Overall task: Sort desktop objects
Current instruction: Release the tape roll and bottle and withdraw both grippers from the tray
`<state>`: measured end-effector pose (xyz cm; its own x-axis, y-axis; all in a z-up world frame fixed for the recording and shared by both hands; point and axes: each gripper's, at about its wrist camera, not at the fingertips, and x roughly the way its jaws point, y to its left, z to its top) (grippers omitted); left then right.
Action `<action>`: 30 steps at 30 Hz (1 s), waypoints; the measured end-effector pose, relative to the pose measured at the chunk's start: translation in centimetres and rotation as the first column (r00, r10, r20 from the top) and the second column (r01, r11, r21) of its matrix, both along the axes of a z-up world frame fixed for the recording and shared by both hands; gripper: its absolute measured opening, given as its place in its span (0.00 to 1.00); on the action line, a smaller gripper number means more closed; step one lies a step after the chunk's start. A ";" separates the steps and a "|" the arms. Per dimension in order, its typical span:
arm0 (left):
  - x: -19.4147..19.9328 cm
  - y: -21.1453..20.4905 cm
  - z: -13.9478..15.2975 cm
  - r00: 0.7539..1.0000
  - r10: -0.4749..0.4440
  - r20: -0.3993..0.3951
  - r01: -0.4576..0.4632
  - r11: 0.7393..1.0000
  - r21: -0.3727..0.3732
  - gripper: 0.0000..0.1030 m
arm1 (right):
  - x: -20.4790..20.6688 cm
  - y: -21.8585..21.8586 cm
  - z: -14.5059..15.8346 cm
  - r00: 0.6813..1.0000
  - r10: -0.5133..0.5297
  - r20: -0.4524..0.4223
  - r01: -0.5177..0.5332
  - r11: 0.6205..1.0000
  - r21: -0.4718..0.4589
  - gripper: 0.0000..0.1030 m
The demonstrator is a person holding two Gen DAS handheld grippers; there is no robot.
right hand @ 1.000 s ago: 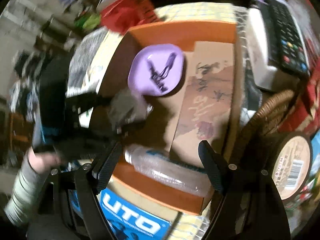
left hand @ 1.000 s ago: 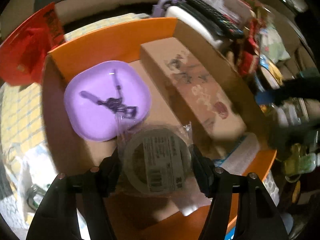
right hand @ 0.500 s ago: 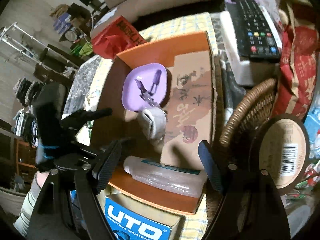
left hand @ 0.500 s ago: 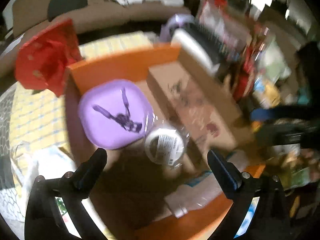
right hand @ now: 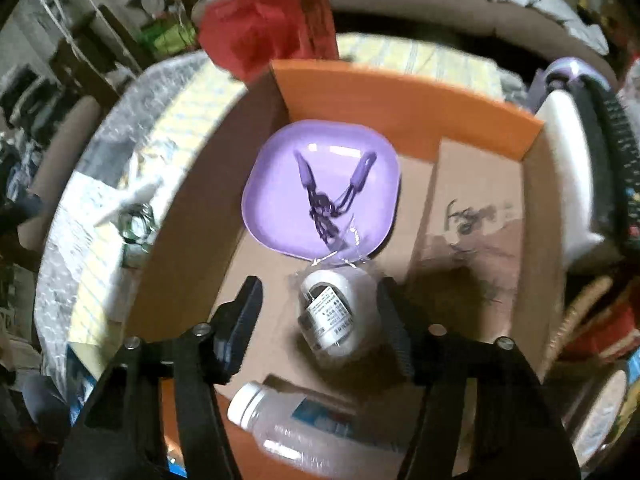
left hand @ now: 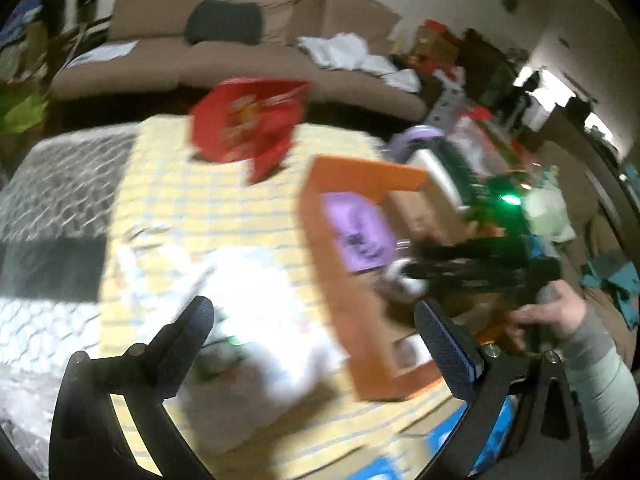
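A white tape roll in clear wrap (right hand: 340, 312) lies on the floor of the orange cardboard box (right hand: 400, 96), just below a purple plate (right hand: 320, 188). My right gripper (right hand: 320, 308) is down over the roll with its jaws closing; the roll is between them, close to the right finger, with a gap at the left one. The blurred left wrist view shows my left gripper (left hand: 316, 320) wide open and holding nothing, over white wrapping (left hand: 256, 304) on the yellow checked cloth, left of the box (left hand: 360, 240). The right gripper (left hand: 460, 268) also appears there, at the roll (left hand: 400, 280).
In the box are a flat brown carton (right hand: 472, 216) and a clear plastic bottle (right hand: 304, 420). A purple-handled tool (right hand: 332, 200) lies on the plate. A remote (right hand: 612, 152) on a white case, a wicker basket (right hand: 580, 312) and a red bag (right hand: 264, 28) surround the box. A hand (left hand: 552, 312) holds the right gripper.
My left gripper let go of the tape roll in the box, opened wide and pulled away up and to the left. My right gripper dropped over the roll and its jaws narrowed.
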<state>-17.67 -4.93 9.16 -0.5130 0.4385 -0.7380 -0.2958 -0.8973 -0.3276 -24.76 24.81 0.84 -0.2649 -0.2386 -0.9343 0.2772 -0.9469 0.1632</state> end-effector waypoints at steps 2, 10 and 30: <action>-0.8 -2.9 -1.2 0.999 0.044 0.023 -0.044 0.999 -0.010 0.99 | 1.1 -0.4 -0.3 0.999 0.025 0.044 -0.026 1.000 0.007 0.48; -1.9 -5.1 -6.9 0.997 -0.015 0.076 0.021 0.996 -0.087 0.99 | 4.9 -0.3 1.7 0.998 -0.004 0.070 0.004 1.000 0.013 0.48; -2.4 -5.3 -10.8 0.999 0.036 0.005 -0.035 0.987 -0.154 0.66 | 2.8 -15.9 2.3 0.994 0.102 -0.027 -0.106 0.973 -0.207 0.48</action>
